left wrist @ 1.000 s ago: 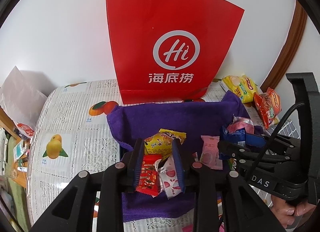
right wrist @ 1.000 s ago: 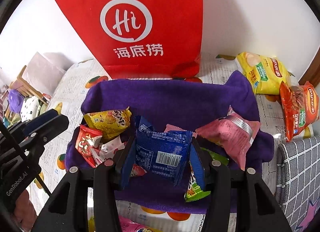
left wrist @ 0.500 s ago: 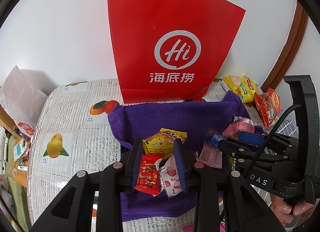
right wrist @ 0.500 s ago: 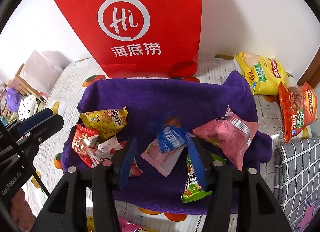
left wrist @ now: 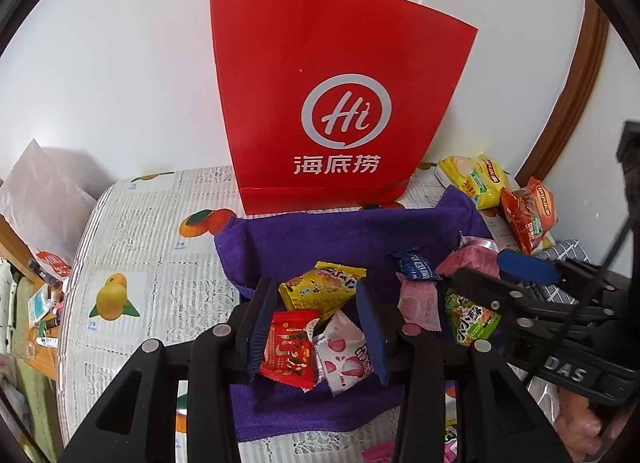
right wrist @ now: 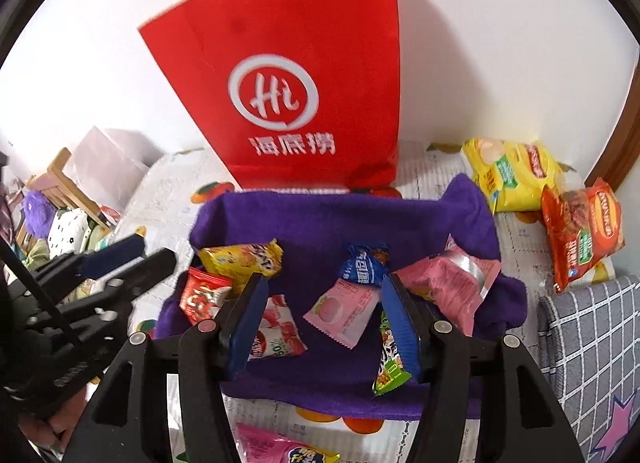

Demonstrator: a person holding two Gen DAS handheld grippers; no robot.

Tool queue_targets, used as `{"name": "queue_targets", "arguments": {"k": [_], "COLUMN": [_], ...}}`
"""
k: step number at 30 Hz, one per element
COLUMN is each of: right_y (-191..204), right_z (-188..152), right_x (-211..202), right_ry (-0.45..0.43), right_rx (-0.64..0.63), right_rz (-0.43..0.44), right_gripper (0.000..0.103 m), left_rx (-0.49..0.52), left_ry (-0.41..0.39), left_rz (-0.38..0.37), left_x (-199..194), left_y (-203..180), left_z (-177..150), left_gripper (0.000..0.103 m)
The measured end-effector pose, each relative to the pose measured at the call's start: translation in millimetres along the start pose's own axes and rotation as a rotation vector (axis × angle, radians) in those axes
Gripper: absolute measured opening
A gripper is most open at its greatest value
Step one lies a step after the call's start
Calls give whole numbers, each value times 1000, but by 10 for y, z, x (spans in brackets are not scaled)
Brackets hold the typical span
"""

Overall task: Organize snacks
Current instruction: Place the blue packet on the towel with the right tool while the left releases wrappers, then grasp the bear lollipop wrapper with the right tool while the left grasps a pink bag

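A purple cloth (left wrist: pixel 320 239) lies on the table with small snack packets on it. My left gripper (left wrist: pixel 316 287) hangs low over it, its jaws opening. A red packet (left wrist: pixel 288 347) and a white-and-pink packet (left wrist: pixel 344 355) lie loose between the jaws, with a yellow packet (left wrist: pixel 320 287) just beyond. My right gripper (right wrist: pixel 324 283) is open and raised above the cloth, holding nothing. Below it a blue packet (right wrist: pixel 364 267) rests on a pink peach packet (right wrist: pixel 344 311). A green packet (right wrist: pixel 390 363) lies by its right finger.
A red paper bag (left wrist: pixel 340 103) stands against the wall behind the cloth. A larger pink bag (right wrist: pixel 452 283) sits at the cloth's right. Yellow (right wrist: pixel 512 175) and orange (right wrist: pixel 580 231) chip bags lie far right, above a grey checked cloth (right wrist: pixel 592 343). Another pink packet (right wrist: pixel 280 447) lies at the front edge.
My right gripper let go of the blue packet, which dropped onto the pink peach packet, and the gripper rose. My left jaws widened off the red and white packets.
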State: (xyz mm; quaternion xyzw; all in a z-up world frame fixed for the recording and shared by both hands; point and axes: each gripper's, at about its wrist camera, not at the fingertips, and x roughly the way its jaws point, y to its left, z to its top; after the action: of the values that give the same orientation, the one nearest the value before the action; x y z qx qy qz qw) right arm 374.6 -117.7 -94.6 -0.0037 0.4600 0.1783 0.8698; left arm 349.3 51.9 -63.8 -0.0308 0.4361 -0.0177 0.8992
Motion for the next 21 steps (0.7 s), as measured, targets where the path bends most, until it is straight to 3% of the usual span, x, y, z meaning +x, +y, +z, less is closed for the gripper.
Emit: {"name": "queue_targets", "arguments": {"k": [8, 21], "right_y": [1, -299], "right_z": [-138, -830], "right_x": [-297, -758], "right_ry": [-51, -29], "right_rx": [14, 90], "right_rz": [4, -59], "right_gripper": [59, 59], "left_rx": [4, 81], "left_ry": [-14, -55], "left_rz": [1, -34], "left_x": [-68, -410], "left_y": [-38, -259], "left_z": [-5, -111], "left_gripper": [39, 39]}}
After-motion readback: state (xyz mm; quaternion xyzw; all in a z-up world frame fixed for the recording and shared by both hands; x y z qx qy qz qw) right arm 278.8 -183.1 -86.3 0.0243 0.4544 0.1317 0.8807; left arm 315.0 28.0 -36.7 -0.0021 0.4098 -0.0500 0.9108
